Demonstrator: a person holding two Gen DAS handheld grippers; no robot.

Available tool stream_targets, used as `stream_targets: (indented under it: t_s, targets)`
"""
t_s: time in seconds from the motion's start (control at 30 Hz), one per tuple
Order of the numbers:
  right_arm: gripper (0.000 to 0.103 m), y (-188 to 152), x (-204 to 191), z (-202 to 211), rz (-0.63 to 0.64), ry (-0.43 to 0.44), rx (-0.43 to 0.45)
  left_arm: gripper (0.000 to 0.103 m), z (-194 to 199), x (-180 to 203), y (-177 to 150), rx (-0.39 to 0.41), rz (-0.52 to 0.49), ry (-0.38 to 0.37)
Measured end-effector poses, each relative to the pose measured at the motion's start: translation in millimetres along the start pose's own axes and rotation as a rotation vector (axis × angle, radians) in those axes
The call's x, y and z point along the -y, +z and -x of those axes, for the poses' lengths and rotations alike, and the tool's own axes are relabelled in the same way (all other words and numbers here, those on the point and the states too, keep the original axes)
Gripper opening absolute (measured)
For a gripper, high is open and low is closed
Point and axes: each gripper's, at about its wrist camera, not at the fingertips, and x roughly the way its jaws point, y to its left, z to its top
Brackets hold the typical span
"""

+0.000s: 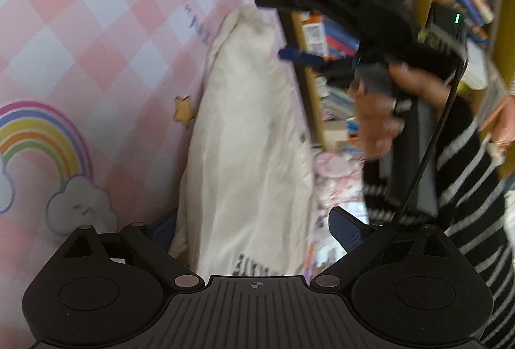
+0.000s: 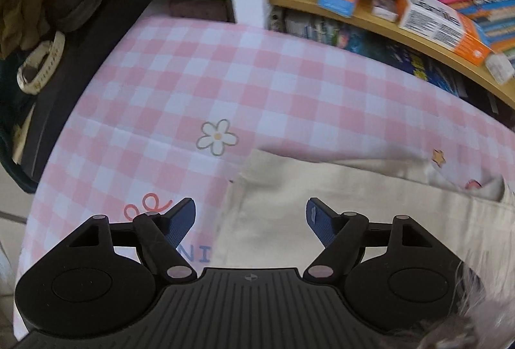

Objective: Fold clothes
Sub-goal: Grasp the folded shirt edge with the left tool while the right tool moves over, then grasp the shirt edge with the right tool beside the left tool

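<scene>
Pink checked bedsheet (image 2: 199, 81) carries the cream garment (image 1: 244, 155), lying long beside the bookshelf (image 2: 386, 27). Both the left gripper (image 1: 251, 226) and right gripper (image 2: 251, 217) stand released, gripping nothing. Best to pinch one corner each, then fold evenly.

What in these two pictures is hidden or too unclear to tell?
- Cream garment: near end, with its printed lettering, hidden behind the left gripper, left wrist view.
- Right gripper, left wrist view: motion-blurred.
- Blue lettering on the checked cloth, right wrist view: partly hidden behind a finger.
</scene>
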Motion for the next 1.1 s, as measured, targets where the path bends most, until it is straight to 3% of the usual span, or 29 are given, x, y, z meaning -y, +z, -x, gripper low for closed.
stream_targets:
  t_s: [0.07,0.13,0.2,0.23,0.3,0.57,0.8,0.9,1.03,1.1]
  targets:
    - [0.074,2.6,-7.9,-7.1,0.026,-0.010,-0.020,0.081,0.4,2.3,-2.5,-0.010,-0.003,0.065]
    - [0.074,5.0,-14.3,-12.7,0.049,-0.026,-0.034,0.042,2.0,-0.2,-5.7,-0.010,0.005,0.100]
    - [0.074,6.5,-18.5,-17.1,0.065,-0.034,-0.051,0.017,5.6,-5.5,-8.0,-0.004,0.021,0.100]
    - [0.074,7.0,-20.2,-19.0,0.072,-0.035,-0.061,0.011,8.4,-6.7,-9.2,0.007,0.016,0.100]
    - [0.074,7.0,-23.1,-21.8,0.091,-0.039,-0.083,0.009,13.2,-5.3,-12.3,0.029,-0.013,0.105]
    - [0.074,8.0,-30.1,-31.8,0.149,-0.103,-0.143,0.009,16.5,57.2,-31.2,0.067,-0.394,0.081]
    - [0.069,2.7,-46.0,-35.7,0.283,-0.170,-0.183,0.008,11.0,72.7,-43.2,0.055,-0.502,0.052]
    - [0.058,-0.9,-50.1,-36.1,0.337,-0.195,-0.199,0.008,11.1,76.4,-47.7,0.053,-0.529,0.044]
    - [0.021,-2.1,-44.9,-31.6,0.347,-0.195,-0.207,0.008,9.0,82.1,-53.5,0.055,-0.563,0.043]
    - [0.012,-2.7,-41.2,-25.1,0.353,-0.191,-0.193,0.008,7.5,83.9,-54.6,0.058,-0.570,0.037]
